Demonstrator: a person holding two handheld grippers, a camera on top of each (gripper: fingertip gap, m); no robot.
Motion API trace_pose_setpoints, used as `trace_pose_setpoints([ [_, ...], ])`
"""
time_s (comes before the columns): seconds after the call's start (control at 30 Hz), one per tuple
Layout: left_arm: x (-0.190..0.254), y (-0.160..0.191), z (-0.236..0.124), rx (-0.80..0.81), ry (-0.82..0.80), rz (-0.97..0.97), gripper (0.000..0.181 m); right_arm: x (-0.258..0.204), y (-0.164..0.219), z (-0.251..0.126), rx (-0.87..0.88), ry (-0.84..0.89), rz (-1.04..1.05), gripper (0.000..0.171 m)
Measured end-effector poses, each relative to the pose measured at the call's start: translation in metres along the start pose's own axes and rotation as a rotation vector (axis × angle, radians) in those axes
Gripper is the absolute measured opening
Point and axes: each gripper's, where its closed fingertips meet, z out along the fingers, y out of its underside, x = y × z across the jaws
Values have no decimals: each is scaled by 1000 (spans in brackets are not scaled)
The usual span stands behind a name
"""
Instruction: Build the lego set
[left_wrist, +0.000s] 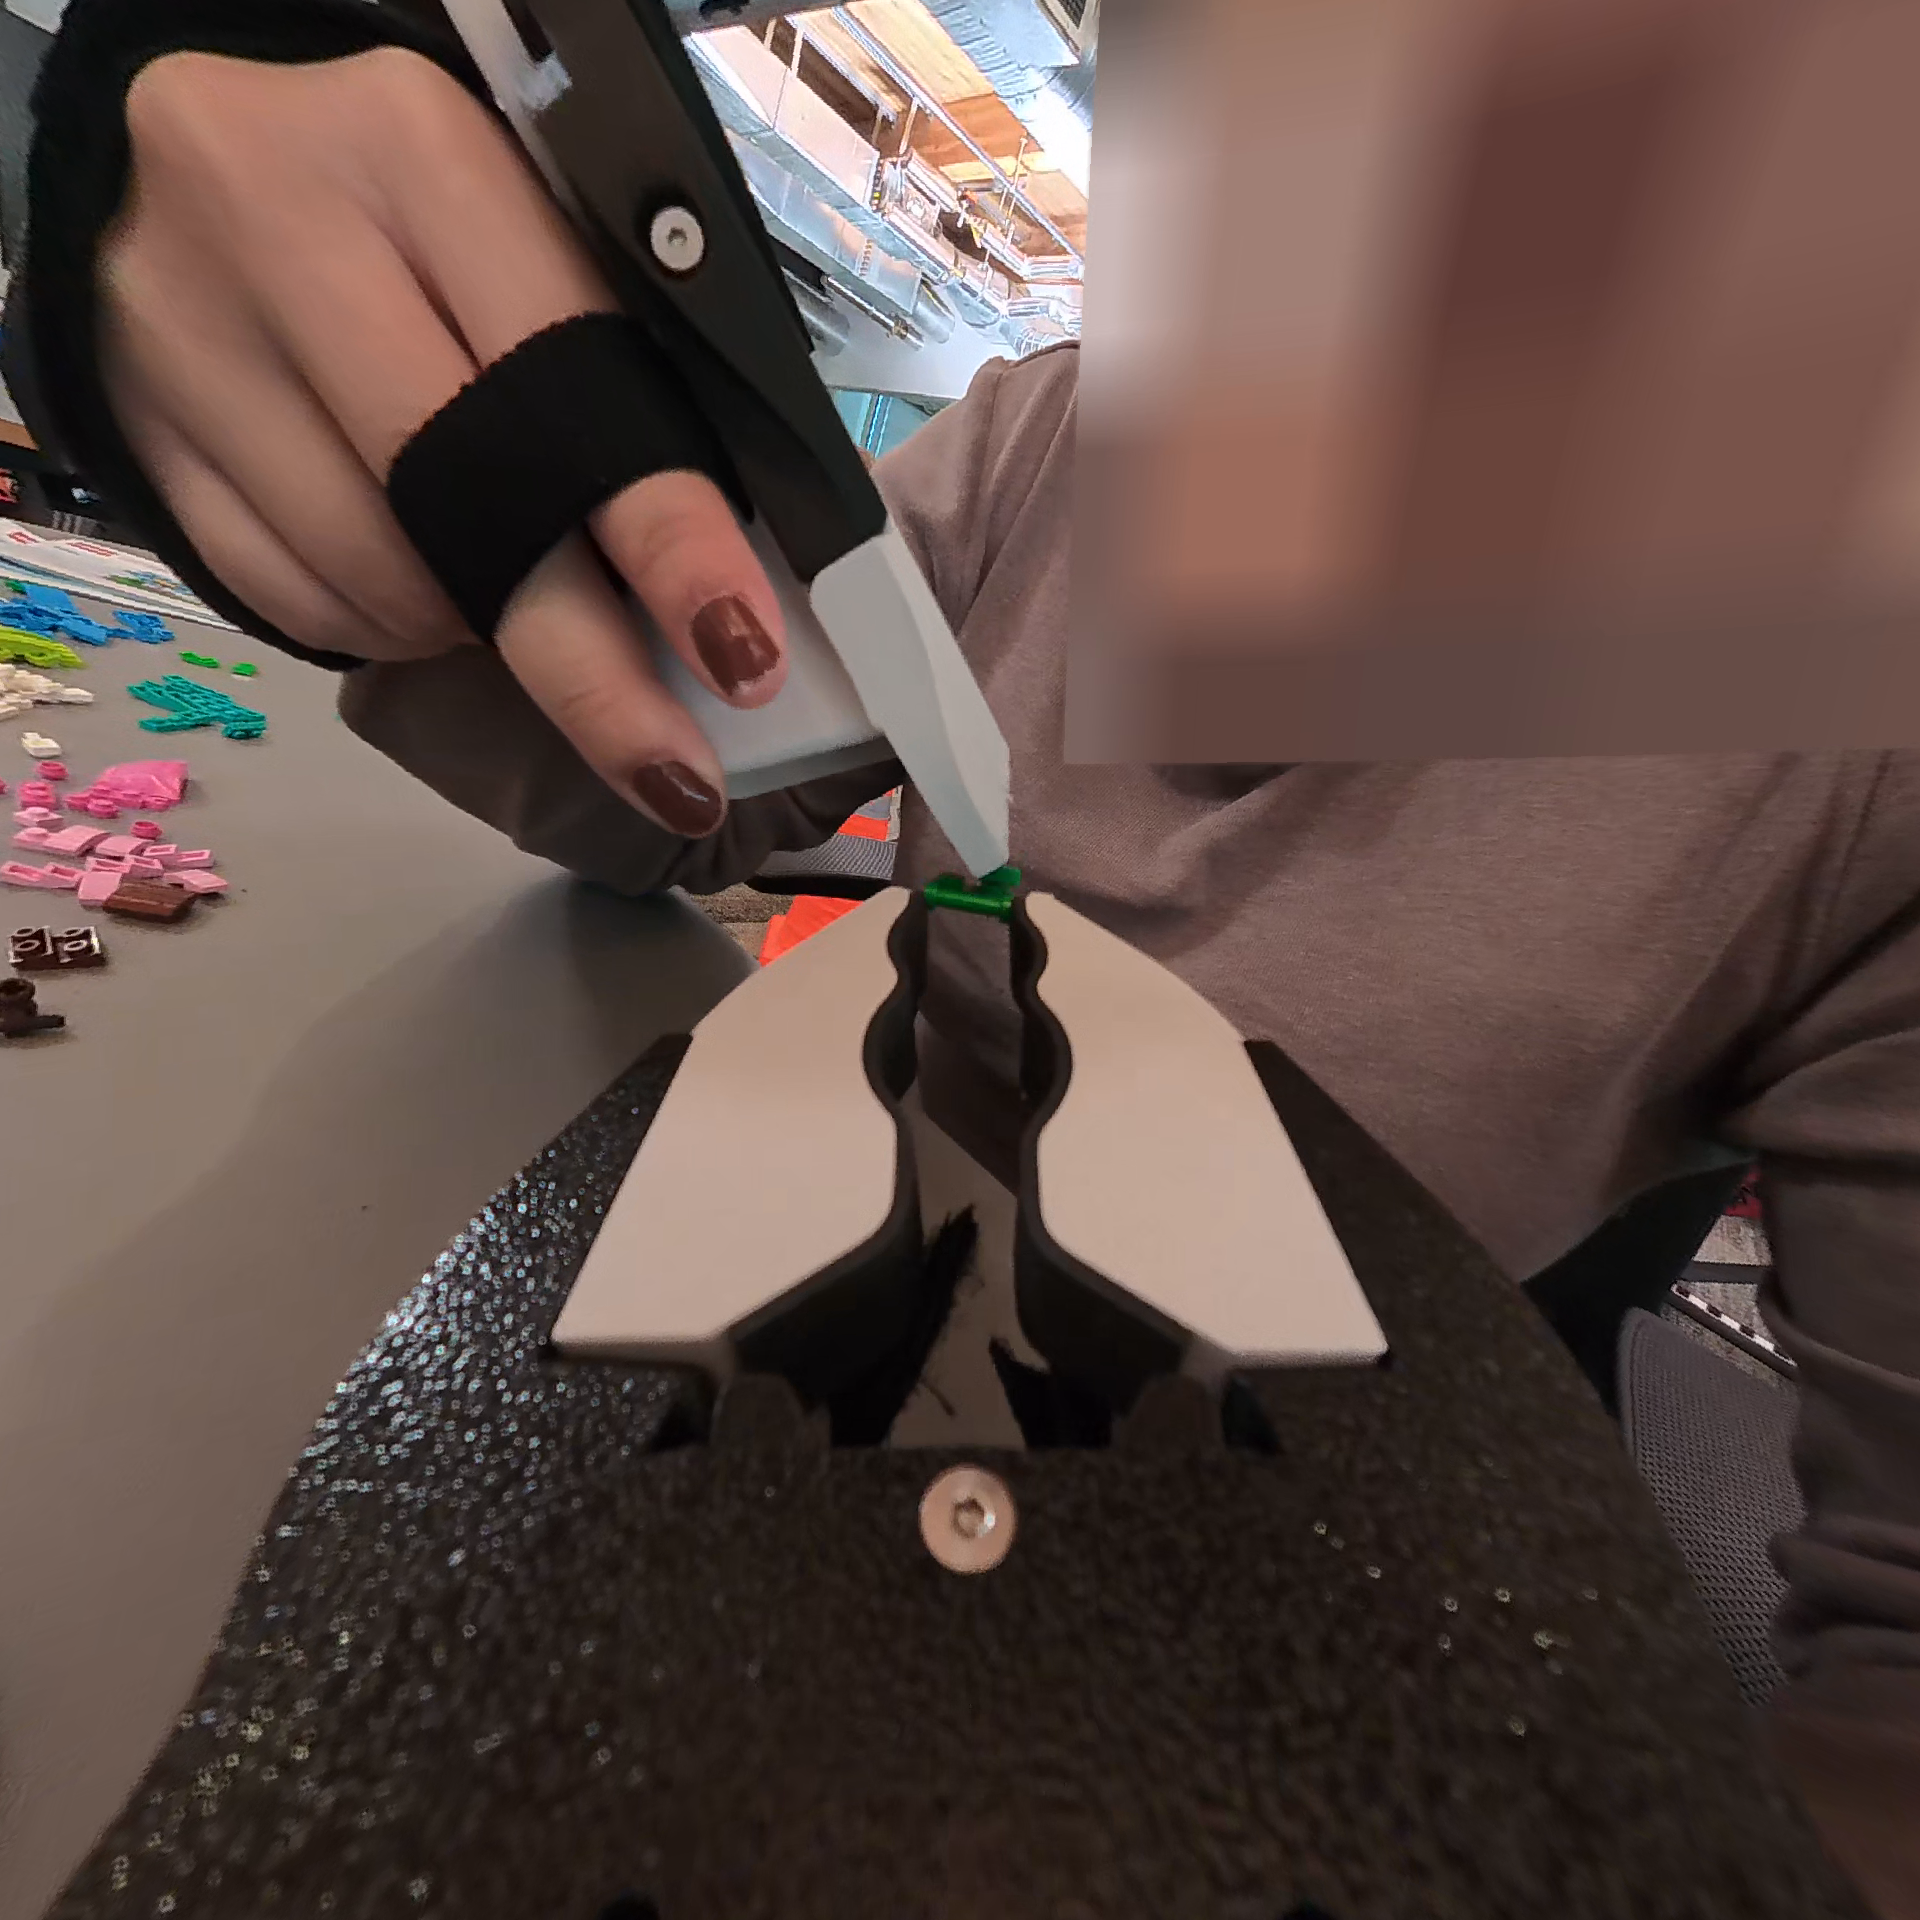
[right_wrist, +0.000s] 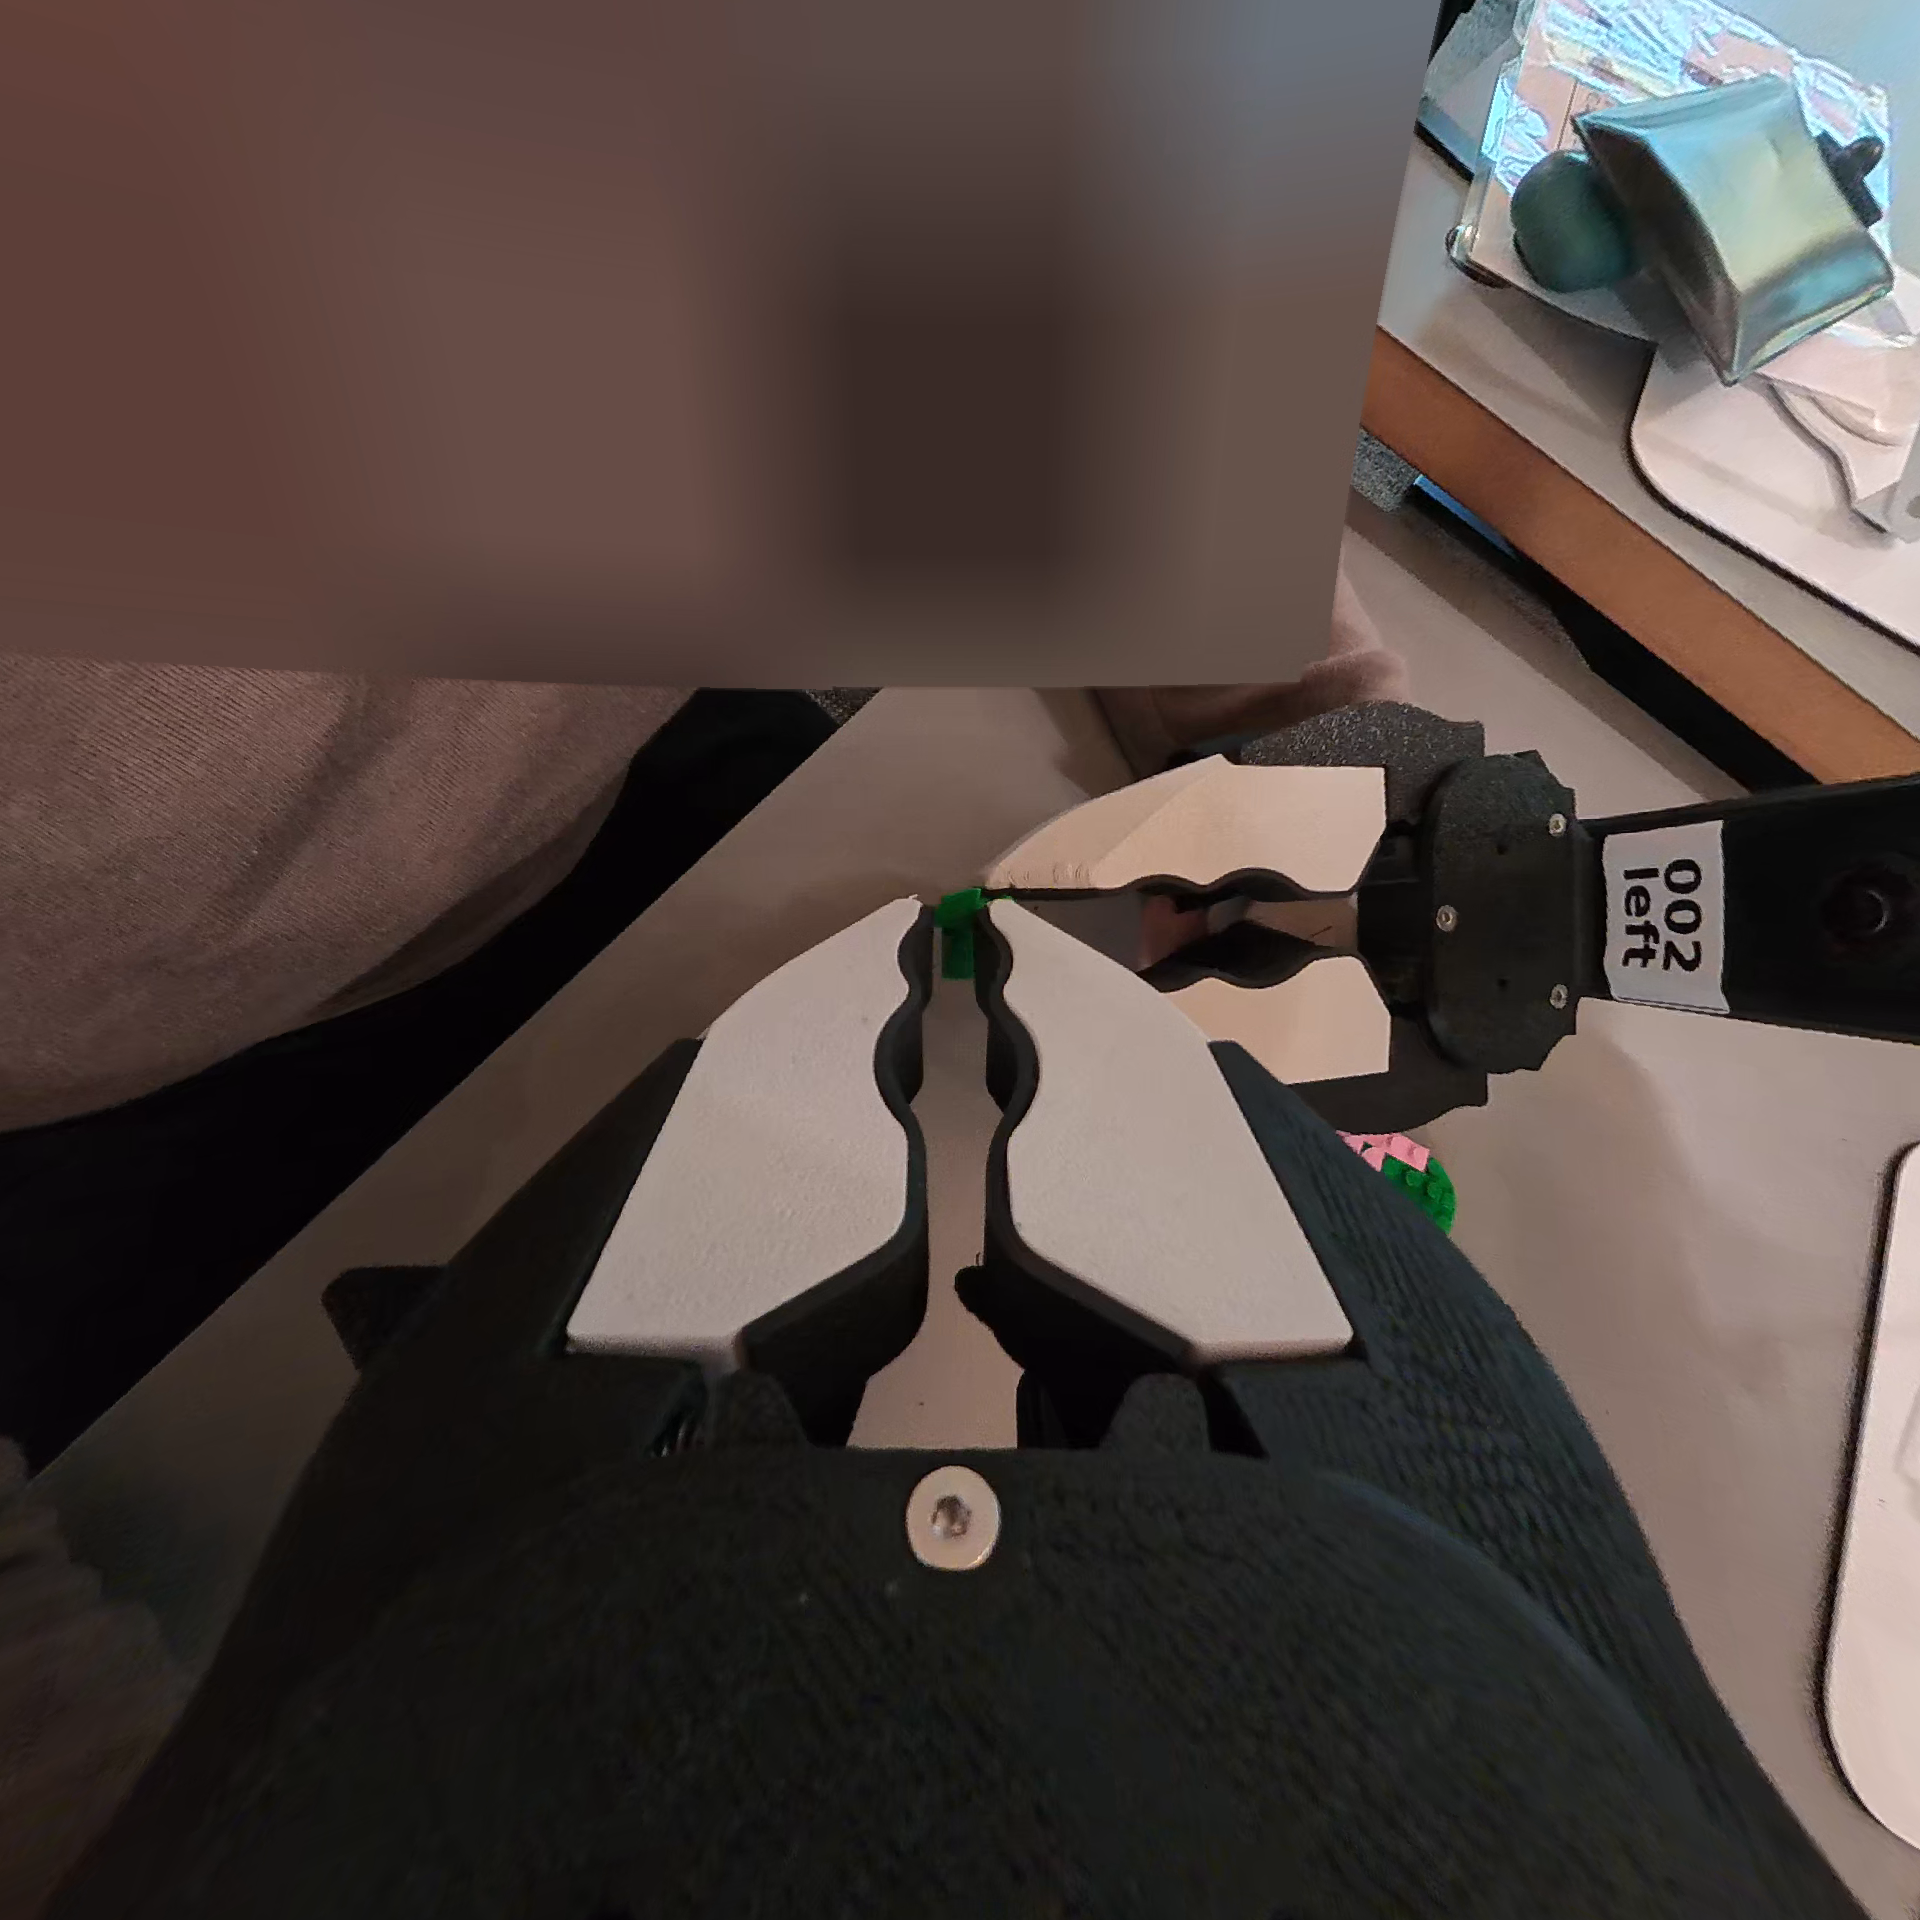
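Note:
In the left wrist view my left gripper (left_wrist: 971, 906) is shut on a small green lego bar (left_wrist: 961, 897), held crosswise between its tips in the air above the table edge. My right gripper (left_wrist: 992, 854) comes down from the upper left, and its tip meets a small green piece (left_wrist: 1004, 878) on top of the bar's right end. In the right wrist view my right gripper (right_wrist: 953, 912) is nearly closed on a green piece (right_wrist: 956, 948). The left gripper (right_wrist: 995, 886) reaches in from the right, tip to tip with it. How the two green pieces join is hidden.
Loose lego lies on the grey table (left_wrist: 312, 1091) at the left: blue (left_wrist: 62, 615), teal (left_wrist: 197, 707), pink (left_wrist: 114, 831) and brown (left_wrist: 57, 948) pieces, with an instruction booklet (left_wrist: 73, 556) behind. A green and pink build (right_wrist: 1405, 1172) sits under my right gripper. A person's torso is close behind. The tips of both grippers are at nearly the same place.

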Motion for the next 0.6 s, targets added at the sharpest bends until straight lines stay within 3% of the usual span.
trace_pose_setpoints([
  [0.6, 0, 0, 0, -4, 1, -4, 15, 1, 3, 1, -23, 2, 20, 6],
])
